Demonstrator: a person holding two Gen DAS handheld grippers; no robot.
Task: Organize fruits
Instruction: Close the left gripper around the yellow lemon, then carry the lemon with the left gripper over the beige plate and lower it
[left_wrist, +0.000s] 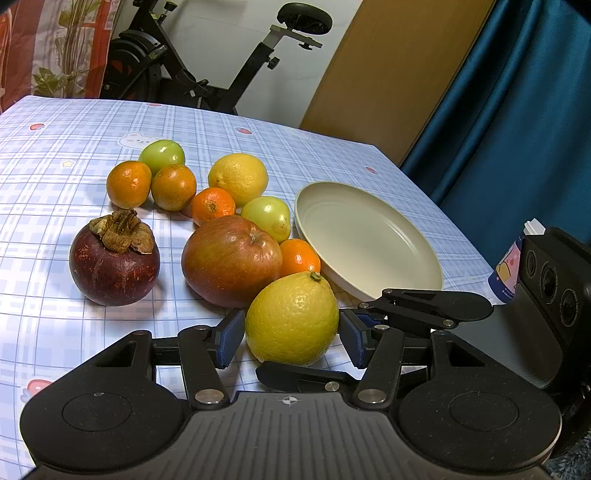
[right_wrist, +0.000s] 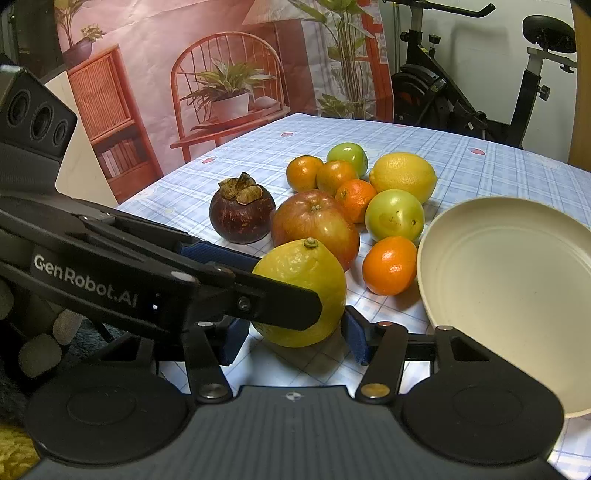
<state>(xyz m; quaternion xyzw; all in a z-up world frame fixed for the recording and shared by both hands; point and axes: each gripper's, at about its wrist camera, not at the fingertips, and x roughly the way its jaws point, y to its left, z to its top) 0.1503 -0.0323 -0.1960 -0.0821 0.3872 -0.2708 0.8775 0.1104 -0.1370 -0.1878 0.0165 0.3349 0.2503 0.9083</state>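
Far left on the checked cloth (left_wrist: 55, 147) sits the mangosteen (left_wrist: 114, 260), alone, with two oranges (left_wrist: 129, 184) and a green fruit (left_wrist: 162, 155) behind it. Moving right, the big apple (left_wrist: 231, 260) crowds against a small orange (left_wrist: 299, 256), another green fruit (left_wrist: 266, 217) and the far lemon (left_wrist: 238, 179). Front and centre is the near lemon (left_wrist: 291, 317), stem up, on the cloth. The left gripper (left_wrist: 291, 334) straddles it, blue pads just beside each flank; whether they press is hard to call. The right gripper (right_wrist: 293, 338) comes at the same lemon, its pads flanking it too, the left one hidden behind the other tool. Right of it all lies the cream plate (left_wrist: 388, 206), bare.
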